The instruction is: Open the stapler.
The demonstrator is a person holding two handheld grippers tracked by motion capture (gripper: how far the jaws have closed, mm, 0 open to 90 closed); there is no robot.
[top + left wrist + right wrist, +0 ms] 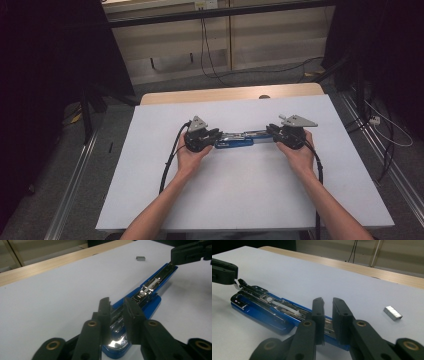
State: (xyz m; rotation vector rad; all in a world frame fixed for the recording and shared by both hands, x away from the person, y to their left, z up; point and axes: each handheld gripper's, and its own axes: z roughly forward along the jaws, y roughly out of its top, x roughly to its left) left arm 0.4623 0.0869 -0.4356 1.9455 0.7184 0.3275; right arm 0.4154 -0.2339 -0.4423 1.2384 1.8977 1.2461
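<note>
With the blue stapler (235, 139) lying opened flat on the desk (240, 195), the left hand-held gripper (117, 305) and right hand-held gripper (328, 305) stand released, jaws slightly apart astride its ends; loading looks next, calling for fetching the staple strip (393, 313) nearby.

Both forearms reached in from the near edge and angled toward each other, each hand wrapped around its claw from below. The left claw (216, 136) pointed right and the right claw (271, 131) pointed left, so the two faced each other tip to tip but apart. In the gripper views each claw's black jaws stood slightly parted.
</note>
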